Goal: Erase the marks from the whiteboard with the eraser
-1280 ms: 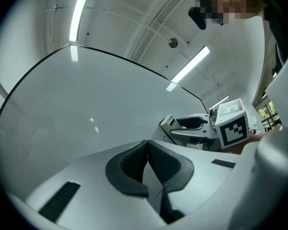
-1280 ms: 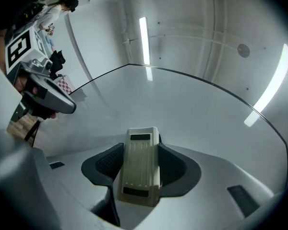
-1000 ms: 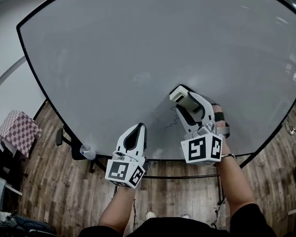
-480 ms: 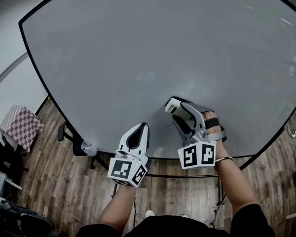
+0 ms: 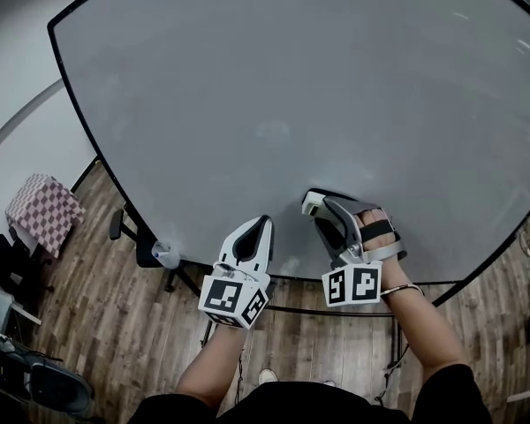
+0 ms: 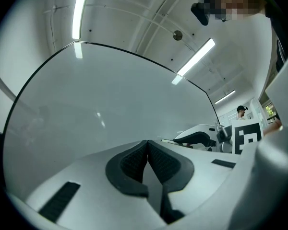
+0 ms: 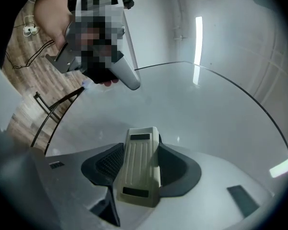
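Observation:
The whiteboard (image 5: 274, 78) is large with a thin black frame, and I see no marks on its surface. My right gripper (image 5: 318, 205) is shut on a cream eraser (image 5: 313, 201), pressed against the board close to its lower edge. In the right gripper view the eraser (image 7: 139, 164) sits lengthwise between the dark pads (image 7: 108, 163) of that gripper (image 7: 141, 140). My left gripper (image 5: 262, 223) hovers at the board's lower edge, left of the right one. The left gripper (image 6: 147, 143) has its jaws touching and holds nothing.
A wooden floor (image 5: 97, 343) lies below the board. A checkered stool (image 5: 40, 212) stands at the left, and a black chair base (image 5: 128, 237) and a small white cup-like object (image 5: 165, 254) sit by the board's left edge. A black stand bar (image 5: 336, 312) runs beneath.
The right gripper has slid down with the eraser toward the board's lower edge. The squiggle seen beside the eraser a second ago no longer shows. The left gripper drifted slightly right.

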Tool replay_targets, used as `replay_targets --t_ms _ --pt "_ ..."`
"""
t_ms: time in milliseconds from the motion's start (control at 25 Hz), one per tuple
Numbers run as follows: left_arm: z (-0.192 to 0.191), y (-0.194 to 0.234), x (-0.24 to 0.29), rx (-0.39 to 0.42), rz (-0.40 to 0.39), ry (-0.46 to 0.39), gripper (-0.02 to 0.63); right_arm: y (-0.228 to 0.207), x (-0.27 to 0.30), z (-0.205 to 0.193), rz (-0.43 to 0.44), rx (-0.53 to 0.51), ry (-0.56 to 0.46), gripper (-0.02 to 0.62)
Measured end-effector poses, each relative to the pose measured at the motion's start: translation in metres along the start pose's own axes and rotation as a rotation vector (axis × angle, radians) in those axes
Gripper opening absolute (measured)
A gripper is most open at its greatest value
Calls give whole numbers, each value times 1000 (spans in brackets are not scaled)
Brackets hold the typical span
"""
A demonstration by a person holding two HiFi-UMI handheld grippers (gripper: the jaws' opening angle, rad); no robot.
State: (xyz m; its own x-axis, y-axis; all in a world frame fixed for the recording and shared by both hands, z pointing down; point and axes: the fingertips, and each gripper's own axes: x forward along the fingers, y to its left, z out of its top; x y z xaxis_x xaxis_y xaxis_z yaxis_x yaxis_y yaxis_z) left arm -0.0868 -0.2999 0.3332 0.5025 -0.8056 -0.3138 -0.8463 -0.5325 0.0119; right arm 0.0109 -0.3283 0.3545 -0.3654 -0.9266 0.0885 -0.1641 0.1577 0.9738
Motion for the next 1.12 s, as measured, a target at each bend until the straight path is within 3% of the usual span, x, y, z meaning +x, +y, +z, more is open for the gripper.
replay_targets --t_ms 720,960,1120 --pt "3 21 -13 30 61 4 18 78 10 -7 142 -214 45 247" --pt "-2 21 -11 36 60 19 18 129 17 -22 237 -296 65 247" --pt "-6 30 -15 37 73 25 18 144 20 -24 245 -332 64 247"
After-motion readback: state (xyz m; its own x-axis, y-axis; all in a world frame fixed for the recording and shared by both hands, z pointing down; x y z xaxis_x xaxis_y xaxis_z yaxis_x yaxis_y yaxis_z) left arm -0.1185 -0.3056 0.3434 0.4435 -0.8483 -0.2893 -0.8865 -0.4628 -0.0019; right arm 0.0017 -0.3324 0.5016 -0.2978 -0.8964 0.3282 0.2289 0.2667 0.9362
